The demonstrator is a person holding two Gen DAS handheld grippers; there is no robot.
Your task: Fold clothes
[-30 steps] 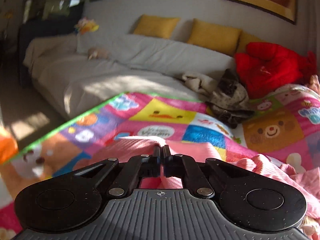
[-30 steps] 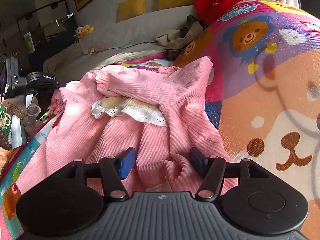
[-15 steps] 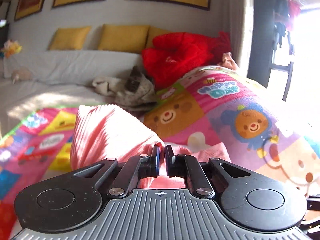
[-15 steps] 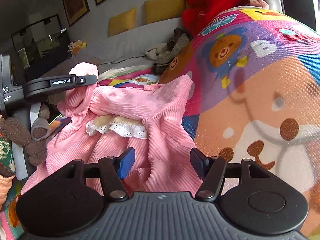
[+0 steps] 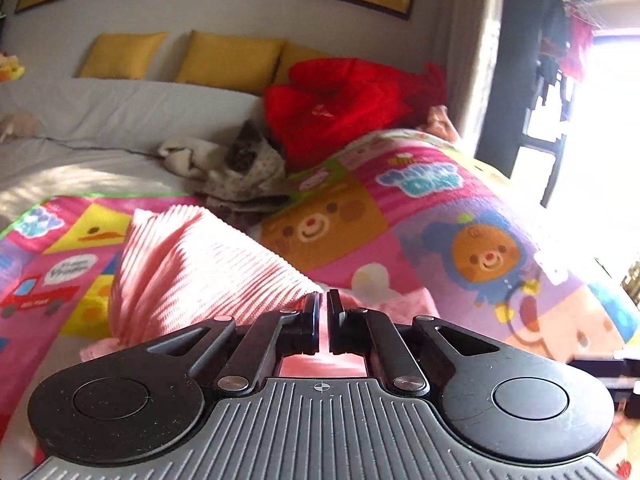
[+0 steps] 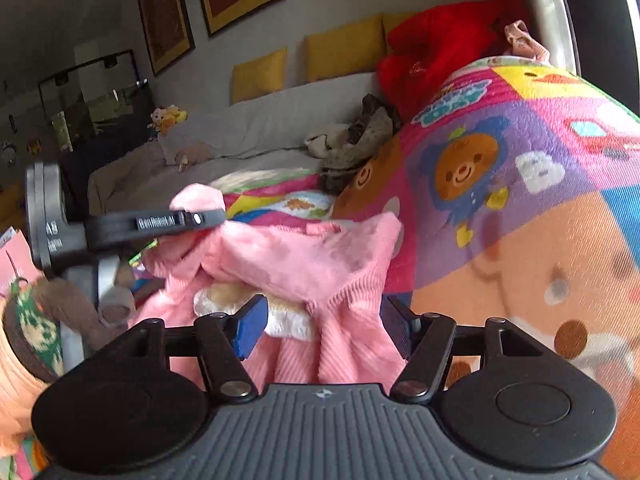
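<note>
Left wrist view: left gripper (image 5: 323,307) clamped nearly flat on a fold of the pink ribbed garment (image 5: 192,272), cloth pinched right at the fingertips. Rest of the garment bunched ahead and to the left of the gripper, lifted off the cartoon blanket (image 5: 472,216) on the bed. Thin pinch, judging by how little fabric sits between the fingers: likely to slip out if pulled hard or jerked sideways, dropping the fold back into a heap. Red plush heap (image 5: 340,100) and a grey crumpled cloth (image 5: 240,168) far ahead, well clear.

Right wrist view: right gripper (image 6: 320,320) wide and opening further, nothing pinched; pink garment (image 6: 304,264) lying between and just ahead of the blue pads (image 6: 250,326), white lace trim (image 6: 288,320) just inside the left pad. Left gripper (image 6: 208,218) up and to the left, holding one end of the garment raised. Risks, as a guess: closing here could catch the lace trim or several layers at once, giving a crooked fold; reaching toward the raised end could knock the two grippers together; a lone high corner may let the sleeve flop and twist. Motion blur over the cloth, so exact layering unclear.
</note>
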